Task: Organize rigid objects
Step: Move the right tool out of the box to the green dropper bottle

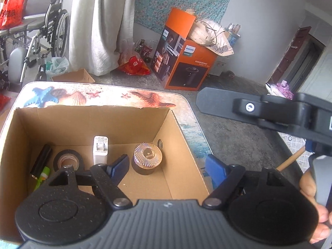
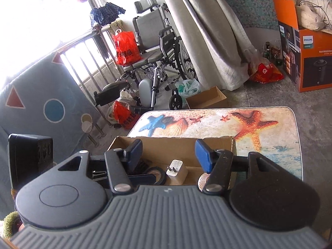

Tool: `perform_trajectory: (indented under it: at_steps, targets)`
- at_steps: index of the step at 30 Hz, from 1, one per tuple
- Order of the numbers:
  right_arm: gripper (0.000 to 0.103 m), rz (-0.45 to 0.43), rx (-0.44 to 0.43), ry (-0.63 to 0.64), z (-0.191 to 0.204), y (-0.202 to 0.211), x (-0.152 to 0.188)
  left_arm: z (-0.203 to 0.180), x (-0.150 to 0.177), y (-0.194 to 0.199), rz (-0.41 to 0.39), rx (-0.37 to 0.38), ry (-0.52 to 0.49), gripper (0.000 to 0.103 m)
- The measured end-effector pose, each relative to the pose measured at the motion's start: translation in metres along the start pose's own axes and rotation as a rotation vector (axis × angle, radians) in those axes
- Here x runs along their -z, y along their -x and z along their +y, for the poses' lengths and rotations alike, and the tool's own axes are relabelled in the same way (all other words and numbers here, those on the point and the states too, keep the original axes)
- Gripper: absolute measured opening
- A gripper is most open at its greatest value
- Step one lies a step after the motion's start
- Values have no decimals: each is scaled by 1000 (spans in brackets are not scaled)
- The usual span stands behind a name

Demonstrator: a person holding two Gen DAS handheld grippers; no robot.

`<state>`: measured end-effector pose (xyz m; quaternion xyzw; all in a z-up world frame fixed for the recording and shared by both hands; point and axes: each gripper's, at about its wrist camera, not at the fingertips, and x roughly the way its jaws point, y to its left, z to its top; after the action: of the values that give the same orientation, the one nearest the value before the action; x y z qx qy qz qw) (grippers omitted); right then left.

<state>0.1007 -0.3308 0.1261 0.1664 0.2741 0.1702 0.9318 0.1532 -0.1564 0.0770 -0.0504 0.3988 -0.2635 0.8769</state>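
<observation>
An open cardboard box [image 1: 172, 124] stands on the seashell-print table [image 1: 145, 97]. On its floor lie a black cylinder [image 1: 41, 159], a green stick [image 1: 42, 176], a roll of black tape [image 1: 67, 159], a white charger plug [image 1: 100, 148] and a jar with a copper lid [image 1: 147, 155]. My left gripper [image 1: 166, 166] hovers over the box, open, with nothing between its blue pads. My right gripper [image 2: 169, 155] is also open and empty, above the box's near side. Below it I see the plug [image 2: 177, 171], the tape [image 2: 156, 175] and the jar lid [image 2: 202, 180]. In the left wrist view the right gripper's body [image 1: 269, 112] reaches in from the right.
An orange appliance carton [image 1: 184, 62] and a small open cardboard box [image 1: 76, 75] stand on the concrete floor beyond the table. A wheelchair [image 2: 157, 62] with a red bag [image 2: 125, 47], a curtain [image 2: 207, 31] and a railing are at the back left.
</observation>
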Motion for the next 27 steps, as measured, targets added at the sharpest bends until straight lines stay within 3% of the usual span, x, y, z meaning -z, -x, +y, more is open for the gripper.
perform_trajectory:
  at_steps: [6, 11, 17, 21, 27]
  targets:
    - [66, -67, -53, -62, 23, 64, 69, -7, 58, 56, -11, -4, -89, 95]
    - [72, -46, -65, -141, 32, 80, 129, 2, 110, 84, 5, -61, -130, 98]
    - [73, 60, -61, -200, 39, 59, 182, 26, 161, 98, -22, -126, -98, 100]
    - [73, 141, -94, -222, 51, 28, 194, 35, 184, 91, -31, -191, -112, 100]
    - [67, 182, -81, -59, 96, -7, 201, 33, 207, 70, -82, -261, -249, 99]
